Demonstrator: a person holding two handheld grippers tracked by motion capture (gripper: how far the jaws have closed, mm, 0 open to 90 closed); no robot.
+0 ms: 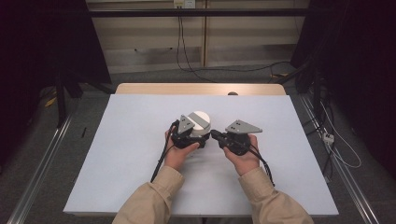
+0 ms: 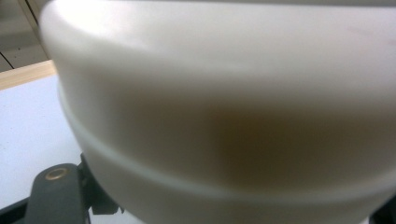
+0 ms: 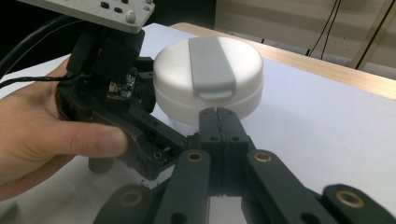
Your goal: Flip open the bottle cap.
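White sheet-covered table (image 1: 140, 154) bearing, near its centre, a round white plastic container with a grey lid tab (image 1: 200, 122). Left gripper (image 1: 189, 140) clamped against the container's side. Right gripper (image 3: 220, 122), jaws pressed together and empty, tips just beside the container.

Both forearms enter from the bottom of the high view in tan sleeves, converging toward table centre. Left hand (image 1: 176, 155) wraps the left gripper (image 1: 198, 137) body from below/behind, thumb along its side; the gripper points fwd, roughly level, cable trailing back along the wrist. Its jaws are nearly closed. Right hand (image 1: 243, 158) cups the right gripper (image 1: 215, 135) from underneath; this gripper is angled inward toward the left one. In the right gripper view, its jaws meet tip to tip with nothing between them (image 3: 219, 114).
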